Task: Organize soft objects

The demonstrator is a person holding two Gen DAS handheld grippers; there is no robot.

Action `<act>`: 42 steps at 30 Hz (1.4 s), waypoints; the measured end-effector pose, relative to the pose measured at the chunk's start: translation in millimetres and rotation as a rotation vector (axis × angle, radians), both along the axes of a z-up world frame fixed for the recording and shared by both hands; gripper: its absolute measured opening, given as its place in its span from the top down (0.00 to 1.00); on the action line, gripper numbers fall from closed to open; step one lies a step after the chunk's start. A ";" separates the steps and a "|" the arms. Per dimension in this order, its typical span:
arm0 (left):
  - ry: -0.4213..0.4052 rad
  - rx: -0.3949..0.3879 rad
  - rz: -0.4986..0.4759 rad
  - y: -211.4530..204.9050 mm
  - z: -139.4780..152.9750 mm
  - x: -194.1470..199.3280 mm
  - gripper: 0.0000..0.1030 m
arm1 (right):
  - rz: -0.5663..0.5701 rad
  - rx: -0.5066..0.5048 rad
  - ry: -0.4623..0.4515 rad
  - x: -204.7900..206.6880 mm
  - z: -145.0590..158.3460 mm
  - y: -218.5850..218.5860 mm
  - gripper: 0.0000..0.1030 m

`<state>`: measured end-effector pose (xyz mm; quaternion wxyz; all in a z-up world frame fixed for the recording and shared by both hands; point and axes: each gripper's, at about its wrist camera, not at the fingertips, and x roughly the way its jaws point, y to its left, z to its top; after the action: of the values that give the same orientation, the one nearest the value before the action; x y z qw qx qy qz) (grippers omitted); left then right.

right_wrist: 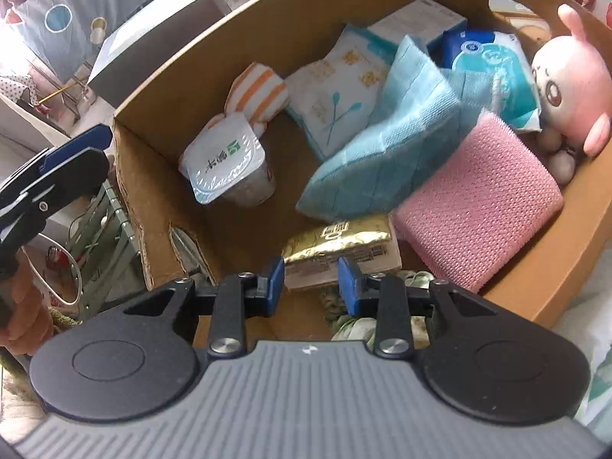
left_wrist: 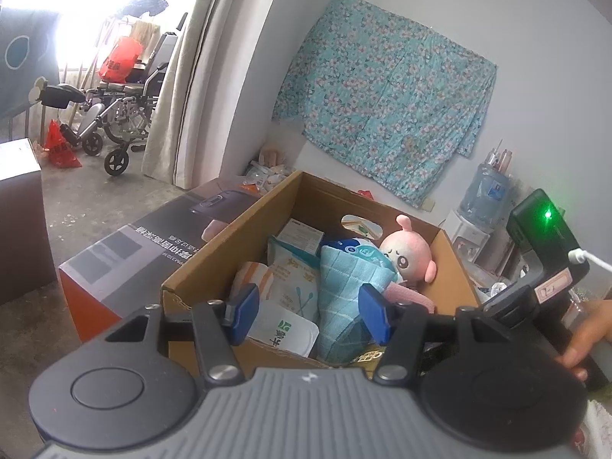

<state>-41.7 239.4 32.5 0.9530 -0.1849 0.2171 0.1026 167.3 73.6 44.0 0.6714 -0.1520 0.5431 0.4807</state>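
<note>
Cloth first, from my left wrist: my left gripper (left_wrist: 311, 311) hangs open and empty above the cardboard box (left_wrist: 214, 252). The blue towel (left_wrist: 346, 287) looks light and floppy, long axis 12 to 6.

Right wrist: my right gripper (right_wrist: 310, 287) stands narrow, nothing pinched. Towel's long axis 1 to 7; I'd pinch its 7 o'clock corner.

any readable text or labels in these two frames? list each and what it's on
Nothing reads in full.
Sealed white cup: green logo and dark Chinese characters, upside down, too blurred to quote.
Gold packet: framed characters, blurred.
White pouch: yellow characters, illegible.
Black-and-orange box: large inverted white Chinese lettering, not legible.
Right gripper tag, seen from the left wrist: handwritten mark, unclear.
</note>
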 end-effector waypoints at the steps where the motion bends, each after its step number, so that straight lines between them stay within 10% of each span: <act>1: -0.001 -0.002 0.000 0.3 -0.5 -0.3 0.43 | 0.005 -0.002 0.006 -1.1 -0.9 1.0 0.70; 10: -0.004 -0.016 0.019 4.3 -5.2 -6.0 0.39 | 0.018 -0.034 0.123 -3.6 -27.3 18.7 0.70; 17: -0.006 -0.020 0.030 3.3 -6.4 -15.3 0.21 | -0.082 0.193 0.280 11.4 -14.4 -3.8 0.66; 24: -0.039 0.002 0.006 -6.7 -0.7 -25.4 0.01 | -0.244 0.615 0.304 4.5 21.4 -90.2 0.37; 31: -0.007 0.073 -0.031 -38.0 12.8 -22.8 0.00 | -0.552 0.801 0.019 -35.6 32.1 -178.0 0.16; 42: 0.130 0.120 -0.015 -98.9 15.8 -16.0 0.00 | -0.819 0.584 -0.374 -108.3 19.4 -220.0 0.01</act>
<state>-57.8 140.5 48.3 0.9470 -0.1186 0.2732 0.1200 59.0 -146.3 63.4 0.9036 0.1825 0.2729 0.2753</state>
